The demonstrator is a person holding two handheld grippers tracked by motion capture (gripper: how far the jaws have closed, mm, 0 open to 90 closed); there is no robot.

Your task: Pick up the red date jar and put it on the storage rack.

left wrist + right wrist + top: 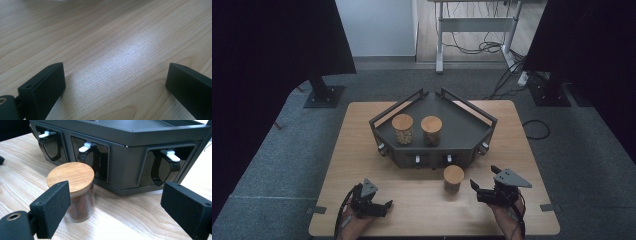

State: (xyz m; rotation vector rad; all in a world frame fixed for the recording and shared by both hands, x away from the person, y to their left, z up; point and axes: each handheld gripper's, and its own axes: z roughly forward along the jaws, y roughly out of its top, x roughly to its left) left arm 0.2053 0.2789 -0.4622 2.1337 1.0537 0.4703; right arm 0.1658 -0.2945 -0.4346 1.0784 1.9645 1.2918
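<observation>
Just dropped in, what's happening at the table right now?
A person holds two grippers low over the wooden table. The right gripper is open, beside a glass jar with a wooden lid, not gripping it. The left gripper is open over bare wood. Two similar jars stand on the dark rack.

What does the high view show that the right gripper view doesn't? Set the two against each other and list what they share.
High view alone: two jars standing on top of the dark rack, the left gripper low over the table, and the grey floor around it.

Right gripper view alone: the white-tipped handles on the rack's front compartments, and brown contents inside the jar.

Both: the jar with the wooden lid on the table before the rack, and the right gripper, jaws open, near it.
</observation>
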